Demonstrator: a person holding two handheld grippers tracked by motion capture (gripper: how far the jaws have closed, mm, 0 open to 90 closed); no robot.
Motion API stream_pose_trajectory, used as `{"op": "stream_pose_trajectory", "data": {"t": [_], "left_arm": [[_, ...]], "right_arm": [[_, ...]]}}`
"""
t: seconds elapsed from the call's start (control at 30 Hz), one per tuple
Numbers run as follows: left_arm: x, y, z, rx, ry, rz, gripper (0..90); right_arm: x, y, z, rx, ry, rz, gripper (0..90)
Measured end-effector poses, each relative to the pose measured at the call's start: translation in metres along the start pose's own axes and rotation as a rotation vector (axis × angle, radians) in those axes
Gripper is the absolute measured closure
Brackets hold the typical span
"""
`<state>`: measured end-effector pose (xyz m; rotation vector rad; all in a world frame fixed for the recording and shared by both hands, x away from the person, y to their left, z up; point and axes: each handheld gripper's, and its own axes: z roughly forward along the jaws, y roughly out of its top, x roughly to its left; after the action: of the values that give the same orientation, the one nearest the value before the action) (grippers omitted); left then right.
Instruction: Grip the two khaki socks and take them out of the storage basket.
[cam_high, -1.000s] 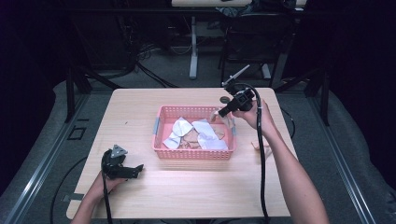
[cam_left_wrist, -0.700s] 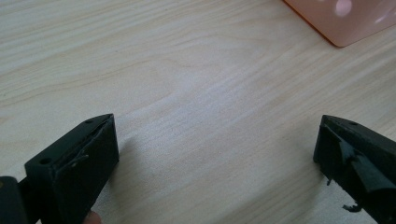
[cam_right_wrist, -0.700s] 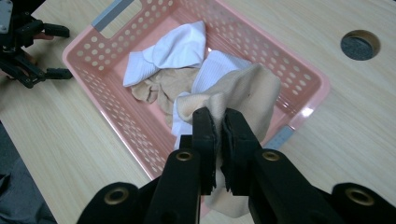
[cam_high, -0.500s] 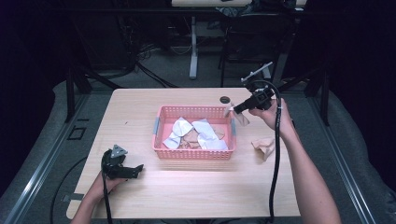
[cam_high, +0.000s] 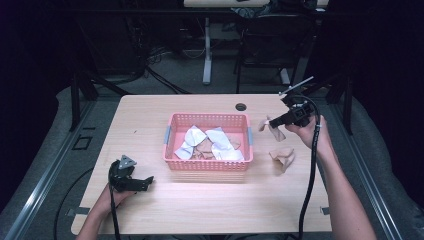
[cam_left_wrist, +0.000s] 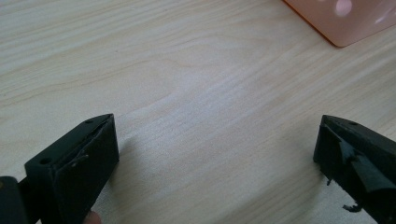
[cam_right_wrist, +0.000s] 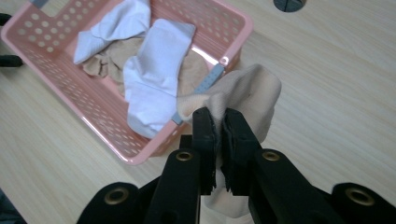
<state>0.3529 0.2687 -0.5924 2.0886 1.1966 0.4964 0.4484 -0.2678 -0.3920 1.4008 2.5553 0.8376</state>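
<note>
We had carried our right claw (cam_high: 274, 121), clamped on a beige sock (cam_right_wrist: 245, 95), rightward off the pink basket (cam_high: 207, 163); our left claw (cam_left_wrist: 219, 154) stayed spread over the counter (cam_left_wrist: 196, 84).

A basket (cam_high: 207, 162) sits mid-table (cam_high: 200, 210) with socks (cam_high: 220, 145) in it. Right of it, the right gripper (cam_high: 268, 123) holds one sock (cam_high: 275, 131) above the table; another sock (cam_high: 283, 157) lies nearer. The left gripper (cam_high: 145, 181) rests at front left.
</note>
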Motion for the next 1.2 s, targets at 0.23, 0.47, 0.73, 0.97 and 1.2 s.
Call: {"op": "stream_pose_trajectory", "data": {"t": [0.23, 0.47, 0.73, 0.97, 1.2], "left_arm": [[0.0, 0.0, 0.0, 0.0, 0.002, 0.0, 0.0], [0.0, 0.0, 0.0, 0.0, 0.001, 0.0, 0.0], [0.0, 0.0, 0.0, 0.0, 0.001, 0.0, 0.0], [0.0, 0.0, 0.0, 0.0, 0.002, 0.0, 0.1], [0.0, 0.0, 0.0, 0.0, 0.002, 0.0, 0.0]], "right_arm": [[-0.019, -0.02, 0.016, 0.018, -0.026, 0.05, 84.7], [-0.033, -0.028, 0.038, 0.051, -0.019, 0.091, 84.7], [-0.037, -0.033, 0.061, 0.114, -0.03, 0.093, 84.7], [-0.034, -0.039, 0.089, 0.148, -0.019, 0.096, 84.4], [-0.031, -0.043, 0.106, 0.176, -0.011, 0.094, 83.2]]}}
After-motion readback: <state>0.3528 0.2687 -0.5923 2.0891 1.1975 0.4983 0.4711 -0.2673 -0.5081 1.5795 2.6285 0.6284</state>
